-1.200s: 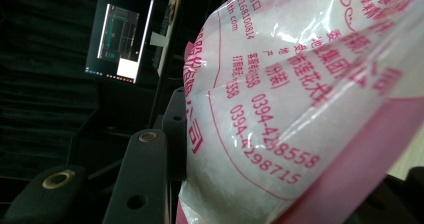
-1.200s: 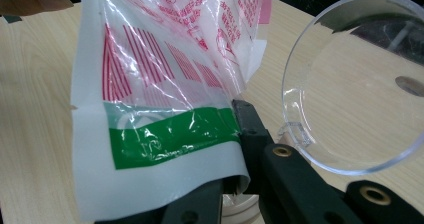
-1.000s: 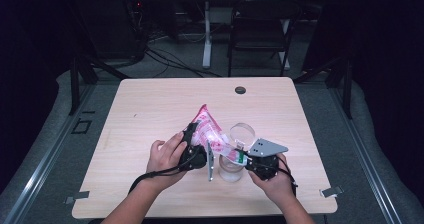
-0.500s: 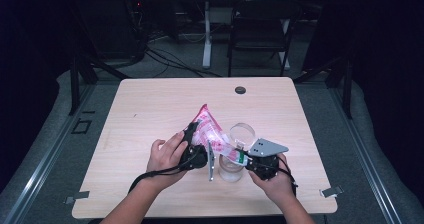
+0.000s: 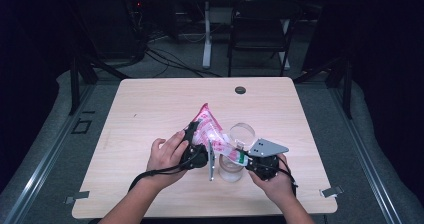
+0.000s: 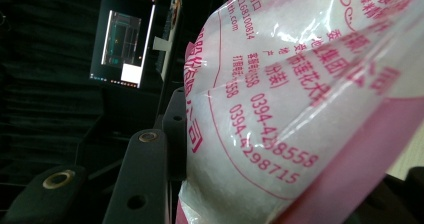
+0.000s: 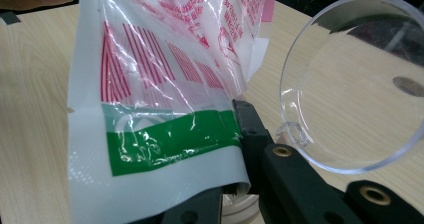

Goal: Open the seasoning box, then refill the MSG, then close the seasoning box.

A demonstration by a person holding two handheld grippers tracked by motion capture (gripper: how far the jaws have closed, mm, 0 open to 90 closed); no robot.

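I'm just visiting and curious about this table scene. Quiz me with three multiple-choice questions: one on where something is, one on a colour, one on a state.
1. Where is the clear jar?
A. on the table, between the two hands
B. on the chair
C. on the floor

2. What colour is the band across the bag's end in the right gripper view?
A. blue
B. green
C. yellow

3. How does the right gripper stand?
A. wide open, nothing in it
B. lying on the table
C. shut on the bag's end

Answers:
1 A, it stands on the table between them.
2 B, green under red stripes.
3 C, its jaws pinch the sealed edge.
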